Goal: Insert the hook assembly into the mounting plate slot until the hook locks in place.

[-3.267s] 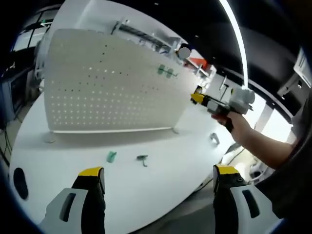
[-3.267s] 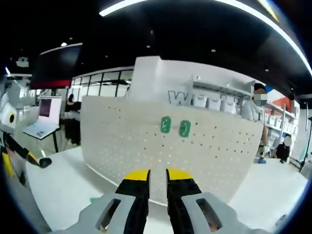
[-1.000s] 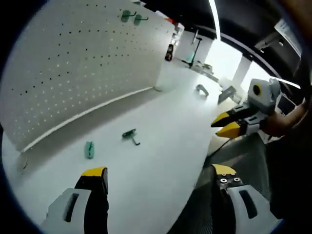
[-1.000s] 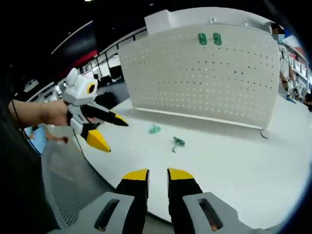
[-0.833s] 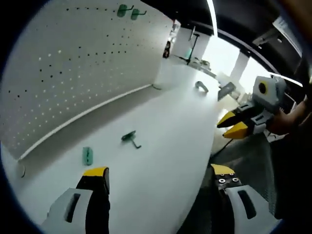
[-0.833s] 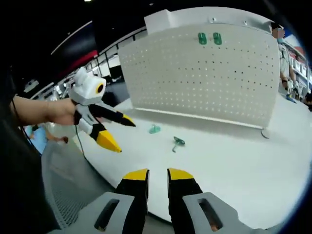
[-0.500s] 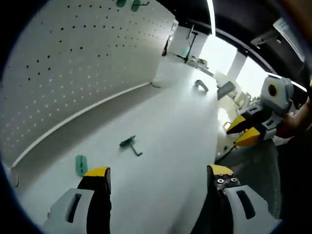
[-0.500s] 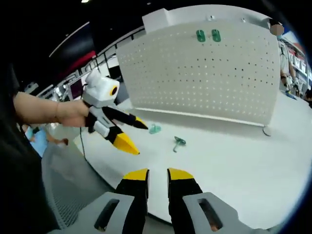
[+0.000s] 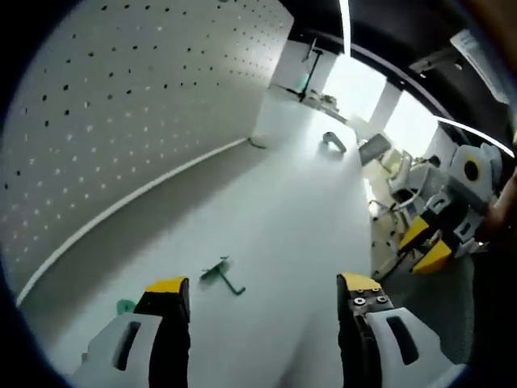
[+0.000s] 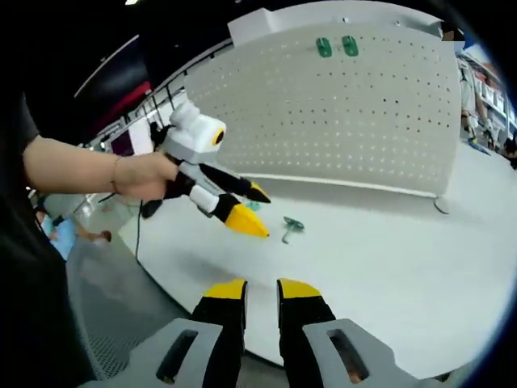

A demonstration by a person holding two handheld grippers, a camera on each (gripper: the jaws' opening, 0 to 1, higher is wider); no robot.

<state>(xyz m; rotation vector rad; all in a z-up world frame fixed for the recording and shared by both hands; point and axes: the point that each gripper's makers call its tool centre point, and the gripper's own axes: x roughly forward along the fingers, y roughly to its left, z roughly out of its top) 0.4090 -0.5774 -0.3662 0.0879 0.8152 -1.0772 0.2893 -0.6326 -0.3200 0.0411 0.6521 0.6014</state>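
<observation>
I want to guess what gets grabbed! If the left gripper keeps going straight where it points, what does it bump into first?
Probably the green hook on the white table, just ahead between the open left gripper jaws. Depth is hard to judge.

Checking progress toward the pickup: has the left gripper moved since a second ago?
Yes. In the right gripper view the left gripper has advanced toward the hook on the table, its open jaws now close beside it.

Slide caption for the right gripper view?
Open left gripper reaching toward green metal hook on white table, before perforated white pegboard.
</observation>
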